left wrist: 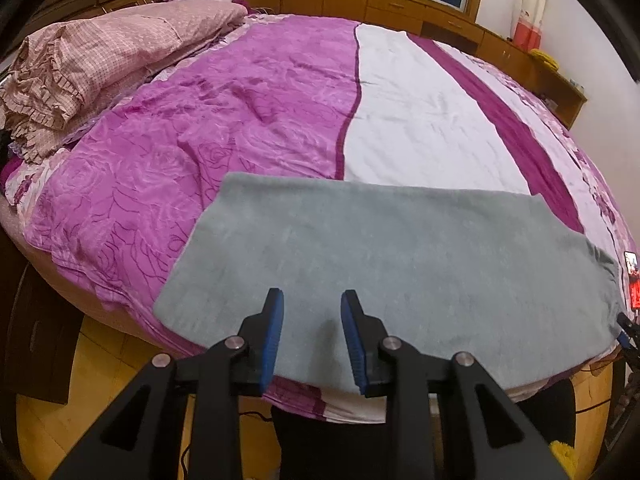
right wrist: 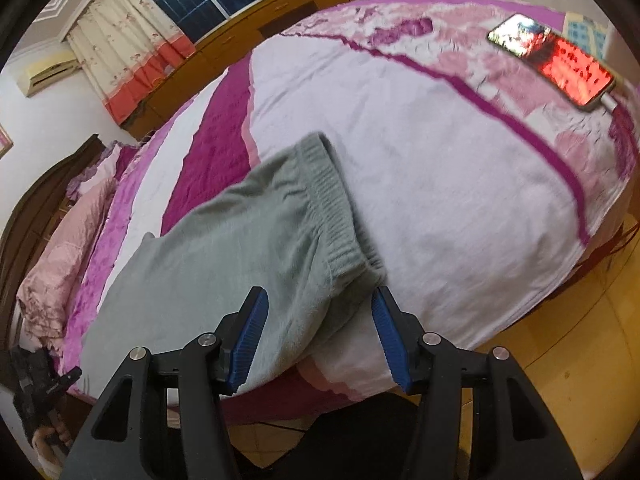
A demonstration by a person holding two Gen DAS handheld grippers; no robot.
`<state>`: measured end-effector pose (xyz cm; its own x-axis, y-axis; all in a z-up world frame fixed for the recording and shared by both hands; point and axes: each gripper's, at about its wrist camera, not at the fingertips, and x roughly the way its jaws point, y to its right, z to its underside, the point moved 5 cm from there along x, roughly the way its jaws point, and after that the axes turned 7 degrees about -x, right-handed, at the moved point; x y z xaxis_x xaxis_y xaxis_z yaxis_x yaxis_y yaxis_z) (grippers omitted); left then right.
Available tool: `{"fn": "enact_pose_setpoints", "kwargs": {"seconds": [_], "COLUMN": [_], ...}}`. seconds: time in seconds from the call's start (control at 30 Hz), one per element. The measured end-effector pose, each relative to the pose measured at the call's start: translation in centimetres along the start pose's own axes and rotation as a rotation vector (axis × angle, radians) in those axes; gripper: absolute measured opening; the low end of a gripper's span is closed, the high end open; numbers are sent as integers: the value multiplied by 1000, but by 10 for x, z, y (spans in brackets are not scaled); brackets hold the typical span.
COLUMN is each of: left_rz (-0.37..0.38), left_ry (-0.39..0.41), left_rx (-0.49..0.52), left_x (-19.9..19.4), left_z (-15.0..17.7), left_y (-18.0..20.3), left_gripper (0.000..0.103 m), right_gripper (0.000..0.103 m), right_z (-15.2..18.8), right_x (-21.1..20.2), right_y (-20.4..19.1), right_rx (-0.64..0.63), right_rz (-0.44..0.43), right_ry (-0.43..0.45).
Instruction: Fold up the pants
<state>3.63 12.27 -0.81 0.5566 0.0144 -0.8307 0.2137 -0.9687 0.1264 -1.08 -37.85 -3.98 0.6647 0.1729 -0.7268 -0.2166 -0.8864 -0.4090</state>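
Note:
Grey fleece pants [left wrist: 384, 256] lie flat across the near edge of the bed, folded lengthwise into a long strip. My left gripper [left wrist: 312, 300] is open, hovering over the near edge of the pants toward their left end, holding nothing. In the right wrist view the pants [right wrist: 224, 264] end in a ribbed elastic waistband [right wrist: 332, 200]. My right gripper [right wrist: 318, 300] is open, its jaws on either side of the near waistband corner, not closed on it. The left gripper [right wrist: 40, 384] shows at the far left there.
The bed has a purple and white quilt [left wrist: 248, 112]. A pink checked pillow pile [left wrist: 80, 60] lies at the far left. A lit phone [right wrist: 560, 60] with a cable lies on the bed to the right. Wooden cabinets [left wrist: 400, 0] line the far wall. Wooden floor [right wrist: 580, 320] lies below.

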Motion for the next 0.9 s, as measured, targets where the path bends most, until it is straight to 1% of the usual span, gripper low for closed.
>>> {"fn": "enact_pose_setpoints", "kwargs": {"seconds": [0.07, 0.17, 0.3, 0.43, 0.5, 0.53, 0.57, 0.67, 0.73, 0.8, 0.83, 0.9], "left_rz": [6, -8, -13, -10, -15, -15, -18, -26, -25, -24, -23, -26], "left_ry": [0, 0, -31, -31, -30, -30, -31, -27, -26, -26, -27, -30], "left_rx": [17, 36, 21, 18, 22, 21, 23, 34, 39, 36, 32, 29], "left_x": [1, 5, 19, 22, 23, 23, 23, 24, 24, 24, 25, 27], "left_z": [2, 3, 7, 9, 10, 10, 10, 10, 10, 10, 10, 10], "left_y": [3, 5, 0, -2, -2, -2, -2, -1, -1, 0, -1, -1], "left_gripper": [31, 31, 31, 31, 31, 31, 32, 32, 32, 32, 32, 32], "right_gripper": [48, 48, 48, 48, 48, 48, 48, 48, 47, 45, 45, 45], "right_z": [1, 3, 6, 15, 23, 27, 29, 27, 19, 7, 1, -4], "right_x": [8, 17, 21, 18, 16, 18, 19, 23, 21, 14, 14, 18], "right_y": [-1, 1, 1, -2, -7, -12, -15, -21, -18, -11, -6, 0], "right_rx": [5, 24, 29, 46, 84, 92, 89, 50, 73, 116, 138, 144], "right_rz": [7, 21, 31, 54, 25, -5, -14, 6, -8, -25, -17, 1], "right_ry": [-5, -6, 9, 13, 10, 7, 6, 15, 48, 113, 137, 140]}}
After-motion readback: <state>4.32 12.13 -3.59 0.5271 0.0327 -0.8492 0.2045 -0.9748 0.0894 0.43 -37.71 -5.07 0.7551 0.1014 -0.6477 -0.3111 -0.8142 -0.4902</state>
